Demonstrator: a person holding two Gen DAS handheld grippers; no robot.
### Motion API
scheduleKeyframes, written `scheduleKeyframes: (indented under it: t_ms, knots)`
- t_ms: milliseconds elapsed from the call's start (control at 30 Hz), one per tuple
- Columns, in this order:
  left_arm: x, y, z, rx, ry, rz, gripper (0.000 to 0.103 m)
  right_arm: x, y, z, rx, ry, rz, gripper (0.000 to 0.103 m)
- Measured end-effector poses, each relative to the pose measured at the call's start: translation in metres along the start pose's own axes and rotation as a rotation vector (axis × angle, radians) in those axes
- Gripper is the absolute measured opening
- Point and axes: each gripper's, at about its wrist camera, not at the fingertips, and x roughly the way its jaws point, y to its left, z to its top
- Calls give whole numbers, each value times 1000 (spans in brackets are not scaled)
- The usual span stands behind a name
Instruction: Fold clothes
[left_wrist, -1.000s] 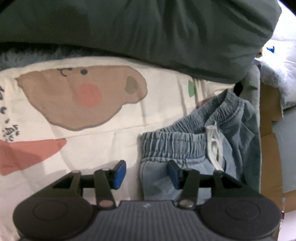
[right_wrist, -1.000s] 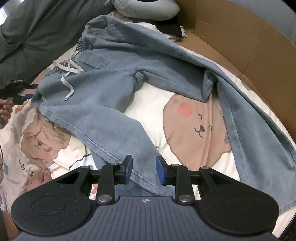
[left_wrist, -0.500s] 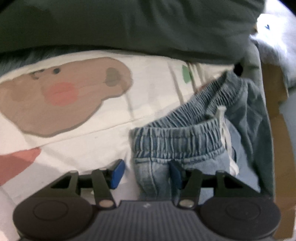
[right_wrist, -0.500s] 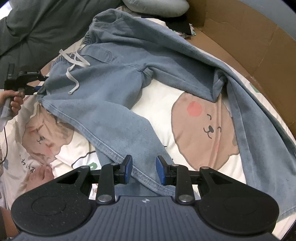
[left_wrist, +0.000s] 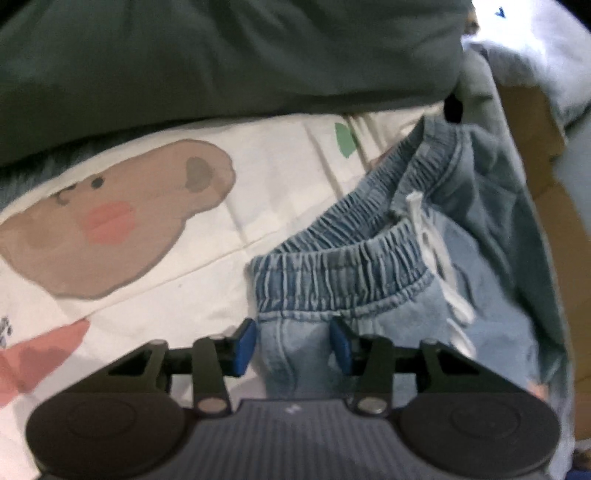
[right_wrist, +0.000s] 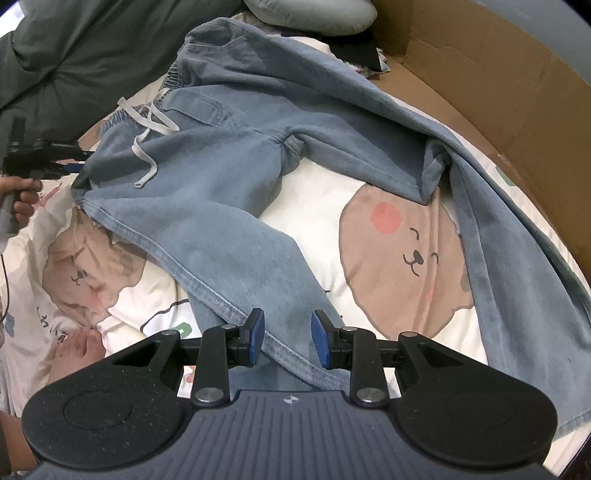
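Light blue jeans (right_wrist: 221, 184) lie spread on a bear-print sheet (right_wrist: 314, 192), waist far left, legs running right and toward me. In the left wrist view the elastic waistband (left_wrist: 369, 266) and its white drawstring (left_wrist: 439, 258) are close. My left gripper (left_wrist: 291, 341) straddles the waistband's corner. Its jaws are closing with denim between them, and a gap still shows at the left pad. The right wrist view shows that gripper (right_wrist: 70, 166) in a hand at the waist. My right gripper (right_wrist: 287, 334) is open over a leg hem, which lies flat between its pads.
A dark green duvet (left_wrist: 221, 55) is bunched along the far side of the sheet (left_wrist: 277, 184). Cardboard walls (right_wrist: 498, 92) border the bed on the right, and a grey pillow (right_wrist: 314, 14) lies at the top. A person's bare foot (right_wrist: 81, 350) rests on the sheet at the lower left.
My left gripper slid onto the waistband corner and rolled a little. Its jaws have narrowed, and the denim corner now lies between them. My right gripper looks the same.
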Motion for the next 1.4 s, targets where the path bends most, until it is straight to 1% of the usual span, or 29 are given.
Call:
scheduleKeyframes:
  t_ms: [67,200,367,433,500,600,700,900,1033,1133,1267,1400]
  knots:
    - [-1,10,-1,-44,19,-41,44,2,-1,-2,3,5,0,35]
    - [2,17,-1,-74,13,-79,39,2,0,-2,6,3,5,35]
    - [-6,25,0,-75,7,-107,36,-4,0,0,-6,-18,9,35]
    - [-8,27,1,-62,17,-105,31,-4,-1,0,0,-21,9,35]
    - [-10,29,2,-55,20,-106,30,-3,-3,0,8,-22,7,35]
    - [-12,31,3,-44,17,-111,30,-2,-3,-1,14,-25,8,35]
    - [-5,32,2,-39,29,-101,30,-2,-3,-3,14,-28,9,35]
    - [14,27,-1,-29,49,-89,30,-1,-4,12,-13,-46,8,36]
    - [20,22,0,-16,42,-74,29,3,-6,43,-39,-80,5,43]
    - [22,16,2,17,40,-55,29,10,-5,75,-65,-117,3,43]
    - [23,18,3,-22,46,-68,29,24,3,121,-83,-171,1,43]
    - [22,17,2,-21,41,-63,28,37,16,164,-115,-216,12,44]
